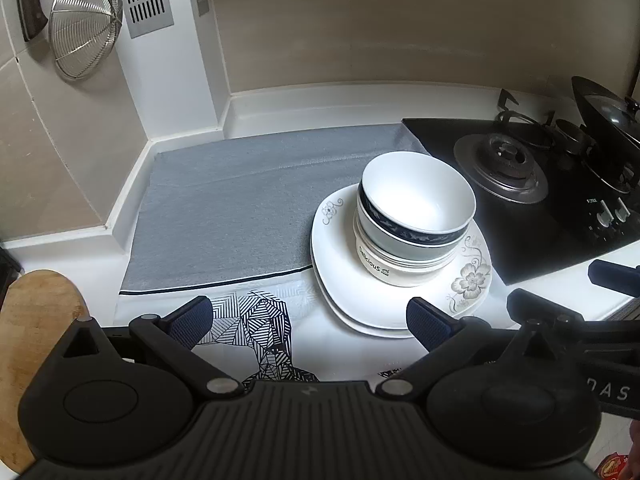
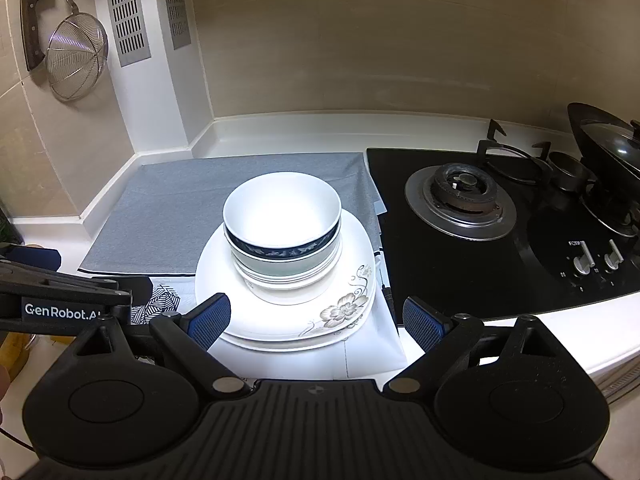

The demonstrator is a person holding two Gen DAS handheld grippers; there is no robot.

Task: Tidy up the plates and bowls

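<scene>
- Reference landmark: the bowl stack (image 1: 412, 216) (image 2: 282, 232), nested upright on the stacked plates (image 1: 340, 248) (image 2: 224, 280).
- Left claw (image 1: 310, 322): fingers spread wide, nothing between them. The bowl stack lies ahead of the claw and toward its right finger; that finger's tip sits over the near rim of the plates in the left wrist view, and contact cannot be confirmed.
- Right claw (image 2: 316, 318): fingers spread wide, holding nothing. The bowl stack lies straight ahead, centred between the fingers; the near rim of the plates falls between the two pads.
- Finger pads (image 1: 192, 320) (image 2: 210, 320): blue, with a fine cross-hatched grip texture, mounted on black linkage arms.
- Bowls: round, glossy ceramic. The top bowl has a plain white interior and a dark blue band with a pale floral pattern below its rim. Beneath it sits a grey-green bowl, then white bowls; the lowest carries the printed word "Delicious".
- Plates: white, glossy, rounded-square in outline, at least two stacked. The upper one carries a beige flower print on the corner nearest the claws and a smaller motif on its left corner.
- Grey cloth (image 1: 240, 208) (image 2: 168, 200): matte woven fabric spread flat on the white bench (image 1: 312, 108) (image 2: 288, 132), behind and left of the bowl stack; the plates overlap its near-right edge.
- Gas hob (image 1: 516, 184) (image 2: 480, 240): glossy black glass, just right of the bowl stack.
</scene>
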